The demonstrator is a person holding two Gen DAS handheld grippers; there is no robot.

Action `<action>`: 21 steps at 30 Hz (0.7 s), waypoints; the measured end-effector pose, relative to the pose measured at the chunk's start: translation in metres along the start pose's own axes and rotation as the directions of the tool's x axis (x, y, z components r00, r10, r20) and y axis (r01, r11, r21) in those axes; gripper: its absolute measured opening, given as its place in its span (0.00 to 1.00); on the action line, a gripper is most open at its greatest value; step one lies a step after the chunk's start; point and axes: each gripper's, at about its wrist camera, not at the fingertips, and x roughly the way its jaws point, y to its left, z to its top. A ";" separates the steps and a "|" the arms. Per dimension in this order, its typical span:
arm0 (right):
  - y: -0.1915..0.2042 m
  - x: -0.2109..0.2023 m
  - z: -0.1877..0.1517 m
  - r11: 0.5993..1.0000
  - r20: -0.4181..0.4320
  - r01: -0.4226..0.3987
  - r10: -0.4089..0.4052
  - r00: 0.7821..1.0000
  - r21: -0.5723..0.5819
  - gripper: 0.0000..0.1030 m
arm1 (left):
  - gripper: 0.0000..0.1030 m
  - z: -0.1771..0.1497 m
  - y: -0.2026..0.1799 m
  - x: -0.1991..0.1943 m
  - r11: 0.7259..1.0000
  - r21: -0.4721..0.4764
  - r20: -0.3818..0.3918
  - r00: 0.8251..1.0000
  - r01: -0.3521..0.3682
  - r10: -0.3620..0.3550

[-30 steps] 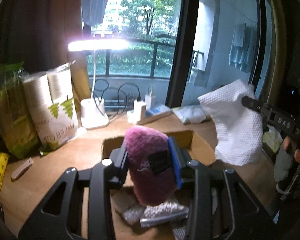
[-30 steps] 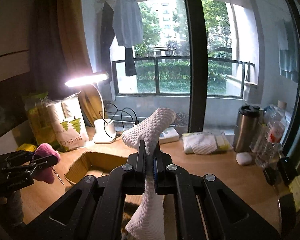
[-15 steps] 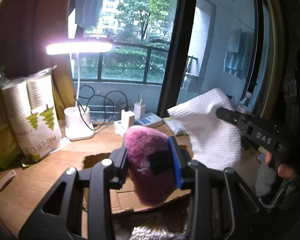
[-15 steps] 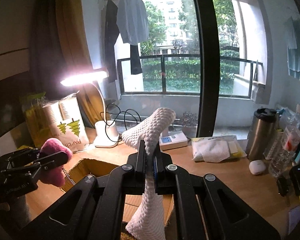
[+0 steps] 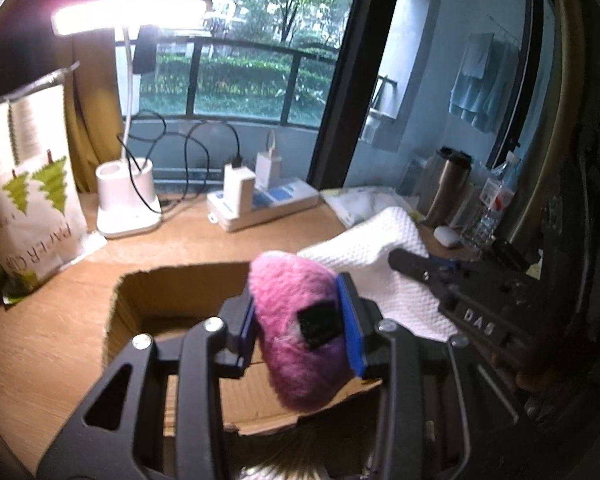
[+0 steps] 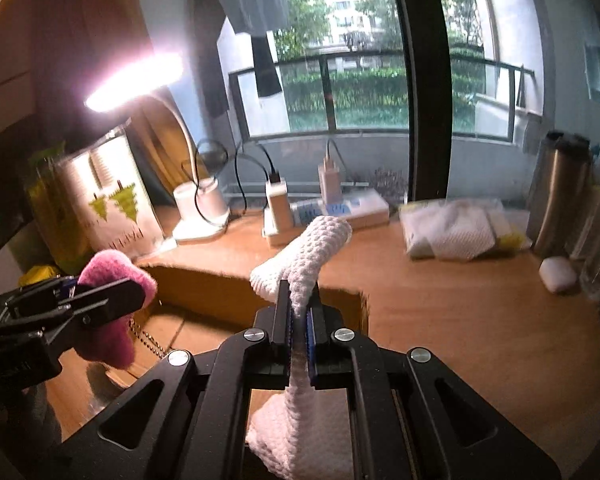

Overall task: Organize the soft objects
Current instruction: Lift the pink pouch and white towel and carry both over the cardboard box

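Observation:
My left gripper (image 5: 300,320) is shut on a pink plush toy (image 5: 296,320) and holds it above the open cardboard box (image 5: 172,284). The toy also shows in the right wrist view (image 6: 112,276), with a bead chain hanging below it. My right gripper (image 6: 298,320) is shut on a white waffle-weave cloth (image 6: 312,252), which droops on both sides of the jaws over the box (image 6: 204,284). In the left wrist view the cloth (image 5: 384,272) hangs just right of the toy.
On the wooden desk (image 6: 440,304) stand a lit desk lamp (image 5: 126,196), a power strip with chargers (image 5: 260,204), a paper-cup bag (image 5: 28,184), a steel flask (image 6: 560,196), a packet of cloths (image 6: 456,232) and a small white case (image 6: 558,274).
Both grippers have moved forward and lower toward the box, each keeping its object. The lamp and power strip now look nearer, and the two grippers are closer together.

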 end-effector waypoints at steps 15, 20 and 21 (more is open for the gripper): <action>-0.004 0.009 -0.023 0.995 -0.041 0.089 -0.092 0.995 -0.051 0.23 | 0.37 -0.015 -0.008 0.029 1.000 -0.007 -0.106 0.994 0.010 -0.011; -0.015 0.008 -0.026 0.982 -0.025 0.179 -0.180 0.983 -0.055 0.41 | 0.37 -0.017 -0.016 0.036 1.000 0.011 -0.136 0.991 0.012 -0.011; -0.018 0.009 -0.028 0.982 -0.032 0.185 -0.187 0.982 -0.047 0.43 | 0.37 -0.018 -0.017 0.038 1.000 0.014 -0.142 0.990 0.011 -0.009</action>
